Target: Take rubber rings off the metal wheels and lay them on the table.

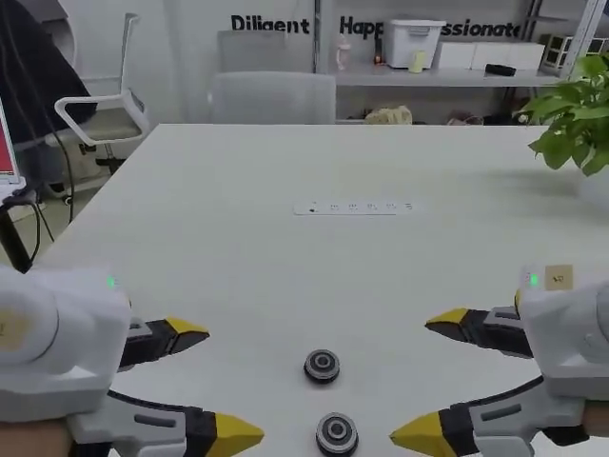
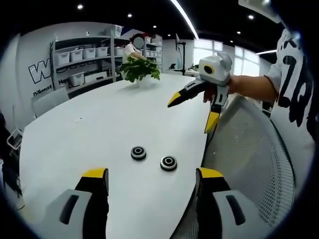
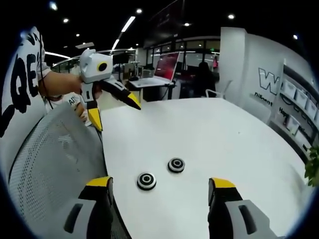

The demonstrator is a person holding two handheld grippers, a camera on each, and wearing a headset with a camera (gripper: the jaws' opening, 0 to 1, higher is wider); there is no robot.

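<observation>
Hovering jaws-apart, left gripper and right gripper flank the far wheel and near wheel on the table, touching neither.

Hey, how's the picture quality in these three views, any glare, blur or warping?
Head view: soft, even light, far wheel and near wheel sharp, wall lettering slightly soft. Left gripper view: fisheye bends the table edge; ceiling lights glare bright. Right gripper view: same bending, both wheels clear.
</observation>
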